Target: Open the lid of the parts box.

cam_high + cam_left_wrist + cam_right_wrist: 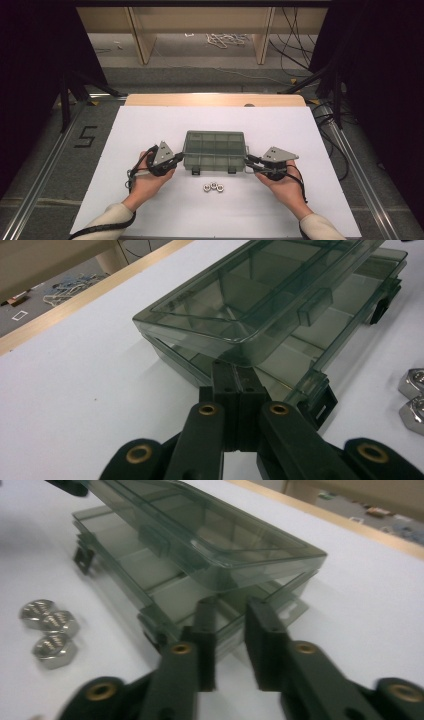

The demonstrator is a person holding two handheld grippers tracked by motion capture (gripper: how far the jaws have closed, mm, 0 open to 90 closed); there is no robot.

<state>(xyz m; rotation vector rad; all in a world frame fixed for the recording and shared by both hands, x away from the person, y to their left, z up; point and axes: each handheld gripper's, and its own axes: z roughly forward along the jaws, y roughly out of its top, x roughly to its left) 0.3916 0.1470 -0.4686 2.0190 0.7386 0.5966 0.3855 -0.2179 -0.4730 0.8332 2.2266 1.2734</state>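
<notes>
We judge the clear plastic box (215, 149) mid-worktop (150, 125) light, stiff and slippery, best taken by its lid edge, where our left gripper (235, 371) looks clenched on the lid's rim while the right gripper (231, 611) jaws stand parted beside it.

So there's this smoky grey see-through plastic compartment box (214, 149) sitting flat mid-tabletop, long side facing the person. Its clear hinged lid (280, 285) is lifted a bit off the divided base, front edge up, two black latches hanging loose along the front.
</notes>
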